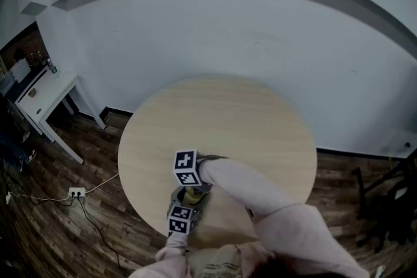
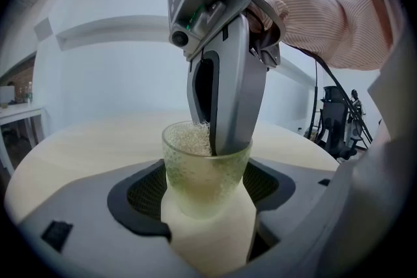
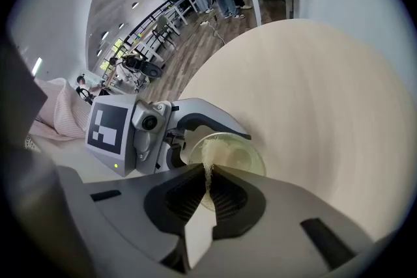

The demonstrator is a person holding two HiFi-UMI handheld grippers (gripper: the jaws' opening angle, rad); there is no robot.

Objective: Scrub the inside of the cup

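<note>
Round wooden table (image 1: 247, 120). Left gripper (image 2: 207, 204): jaws wide, clamped on the pale-green dimpled cup (image 2: 203, 169), near the table's front edge. Right gripper (image 3: 208, 174): jaws almost together, pinching the mesh scrubber (image 3: 207, 159) inside the cup. Risk: hard sideways scrubbing levers the cup from the pads.

No words, numbers or brand names legible anywhere. Only signs seen: black-and-white square code markers on the upper cube (image 1: 186, 168) and the lower cube (image 1: 180, 219), both over the table (image 1: 260, 120).
</note>
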